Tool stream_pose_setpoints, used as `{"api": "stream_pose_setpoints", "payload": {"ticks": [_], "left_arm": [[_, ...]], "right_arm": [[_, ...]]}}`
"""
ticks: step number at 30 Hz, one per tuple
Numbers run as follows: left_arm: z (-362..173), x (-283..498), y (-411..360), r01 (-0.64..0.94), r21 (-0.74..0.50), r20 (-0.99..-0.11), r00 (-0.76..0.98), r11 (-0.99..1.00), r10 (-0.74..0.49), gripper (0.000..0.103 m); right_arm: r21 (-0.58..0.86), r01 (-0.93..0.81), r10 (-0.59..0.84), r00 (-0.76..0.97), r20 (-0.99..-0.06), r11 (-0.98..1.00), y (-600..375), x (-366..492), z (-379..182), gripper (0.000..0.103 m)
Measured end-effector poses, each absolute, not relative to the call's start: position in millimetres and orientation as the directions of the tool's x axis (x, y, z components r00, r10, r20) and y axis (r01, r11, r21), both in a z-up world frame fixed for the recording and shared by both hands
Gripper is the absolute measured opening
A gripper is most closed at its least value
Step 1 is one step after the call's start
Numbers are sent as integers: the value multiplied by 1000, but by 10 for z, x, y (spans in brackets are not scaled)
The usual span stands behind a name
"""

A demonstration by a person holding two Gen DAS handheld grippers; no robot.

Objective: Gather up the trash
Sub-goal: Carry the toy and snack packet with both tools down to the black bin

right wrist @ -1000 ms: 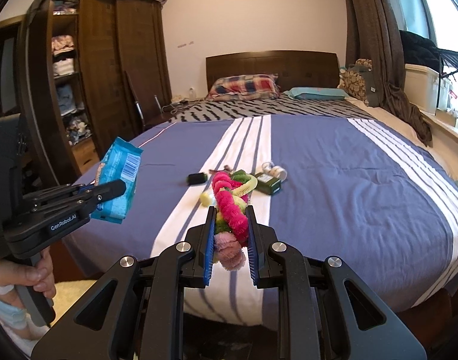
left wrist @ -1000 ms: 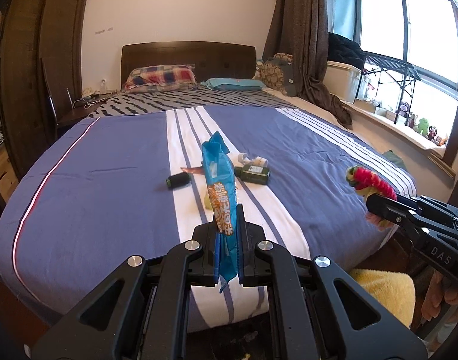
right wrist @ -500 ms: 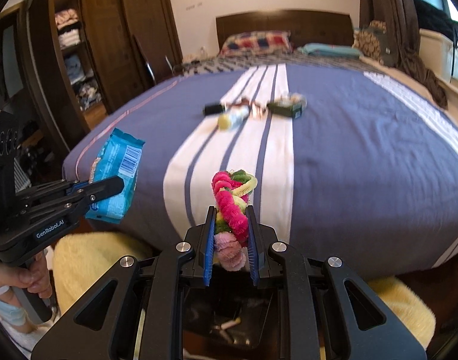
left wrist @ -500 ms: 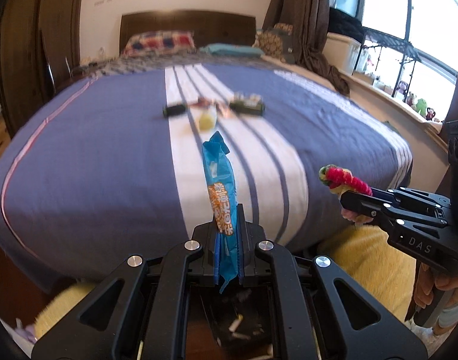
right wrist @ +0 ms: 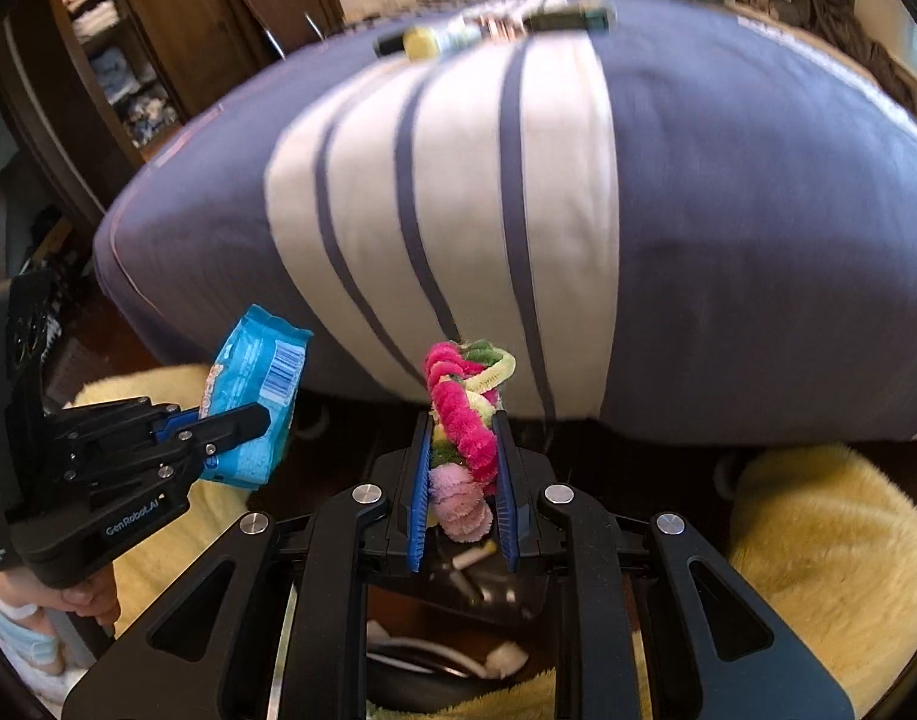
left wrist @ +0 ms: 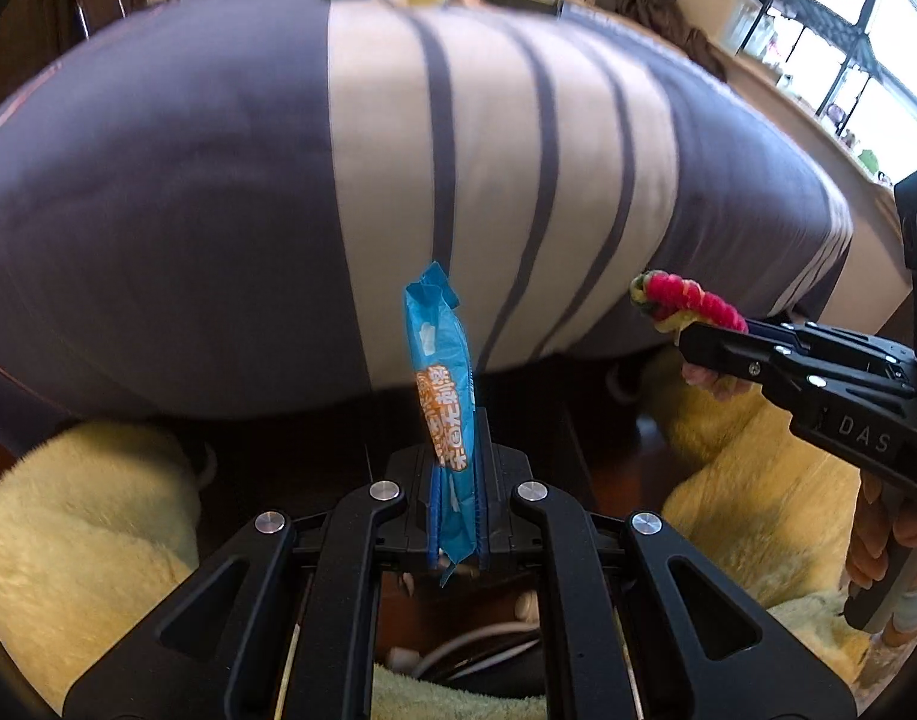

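Observation:
My left gripper (left wrist: 455, 468) is shut on a blue snack wrapper (left wrist: 443, 384) that stands upright between its pads; it also shows at the left of the right wrist view (right wrist: 254, 402). My right gripper (right wrist: 461, 456) is shut on a bundle of pink, green and yellow pipe cleaners (right wrist: 461, 414), also seen at the right of the left wrist view (left wrist: 686, 300). Both grippers hang below the bed's foot edge, over a dark bin (right wrist: 488, 588) holding white scraps. More small items (right wrist: 488, 27) lie far back on the bed.
The blue bed cover with white stripes (left wrist: 398, 150) fills the upper view. Yellow fluffy rugs (left wrist: 80, 522) (right wrist: 818, 546) flank the bin on the floor. A wooden wardrobe (right wrist: 158, 30) stands at the left, a window (left wrist: 848, 48) at the right.
Both grippers have dropped and tilted down from over the bed to below its foot edge, still holding the wrapper and the pipe cleaners. The bin now shows beneath them.

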State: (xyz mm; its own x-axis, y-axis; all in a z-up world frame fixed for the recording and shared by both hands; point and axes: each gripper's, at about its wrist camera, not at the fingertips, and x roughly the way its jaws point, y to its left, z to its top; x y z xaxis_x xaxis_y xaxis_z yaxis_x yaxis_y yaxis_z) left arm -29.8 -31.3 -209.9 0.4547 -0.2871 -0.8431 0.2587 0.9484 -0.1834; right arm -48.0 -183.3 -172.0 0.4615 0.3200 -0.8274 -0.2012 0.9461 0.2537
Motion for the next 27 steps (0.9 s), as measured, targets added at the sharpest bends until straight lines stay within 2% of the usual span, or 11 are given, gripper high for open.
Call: {"api": "stream_pose_setpoints", "payload": {"ticks": [13, 27], "left_arm": [[-2789, -115, -414, 249, -203, -922, 277, 947, -270, 7], [-3154, -57, -506, 266, -248, -940, 165, 932, -297, 7]], "right_arm": [[306, -171, 344, 292, -892, 937, -1706, -396, -2283, 20], [335, -154, 360, 191, -913, 930, -1621, -163, -2558, 20]]}}
